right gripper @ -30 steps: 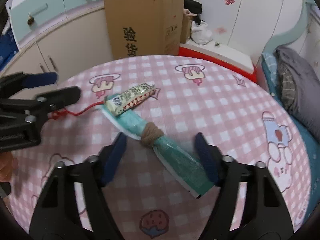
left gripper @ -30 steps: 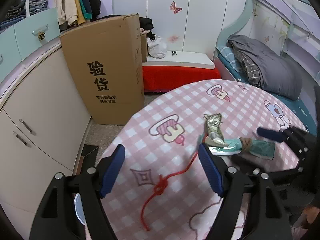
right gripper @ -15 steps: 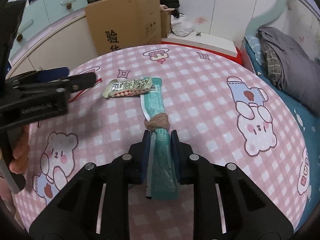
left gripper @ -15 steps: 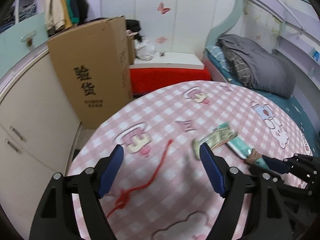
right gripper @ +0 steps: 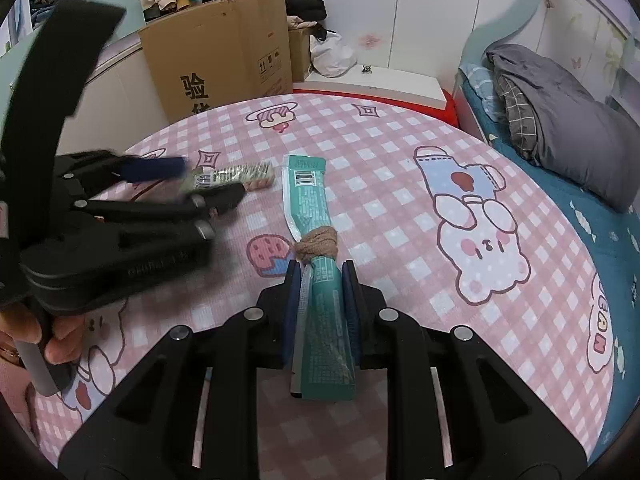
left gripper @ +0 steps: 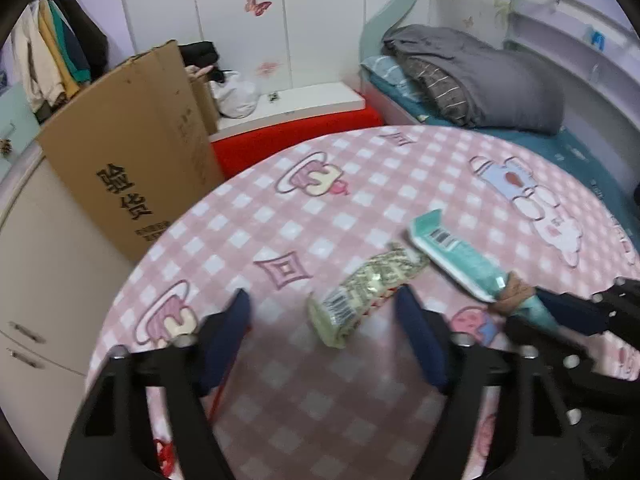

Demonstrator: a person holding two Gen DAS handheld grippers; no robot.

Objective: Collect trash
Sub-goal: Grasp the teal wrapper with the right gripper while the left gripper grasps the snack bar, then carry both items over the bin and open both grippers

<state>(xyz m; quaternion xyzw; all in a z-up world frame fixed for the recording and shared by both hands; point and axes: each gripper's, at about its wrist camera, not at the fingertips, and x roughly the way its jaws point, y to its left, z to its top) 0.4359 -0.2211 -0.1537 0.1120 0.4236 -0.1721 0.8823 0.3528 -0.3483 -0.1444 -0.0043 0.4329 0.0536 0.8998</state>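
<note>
Your right claw is pinching the teal wrapper just behind the brown hair tie looped around its middle. The pads press on both long edges, so the flat packet is caught across its width and should lift without folding. Its barcode end reaches out over the pink checked bench.

Your left claw is spread, and its jaws have just been closing. Its 2 blue pads straddle the near end of the patterned snack wrapper without touching it. That wrapper lies flat on the bench, its far end just beside the teal one. Coming in along its length lets the pads close across the narrow width.

A red string trails under the left pad and is likely a 3rd piece to collect. Beyond the bench stand a cardboard box and a bed.
</note>
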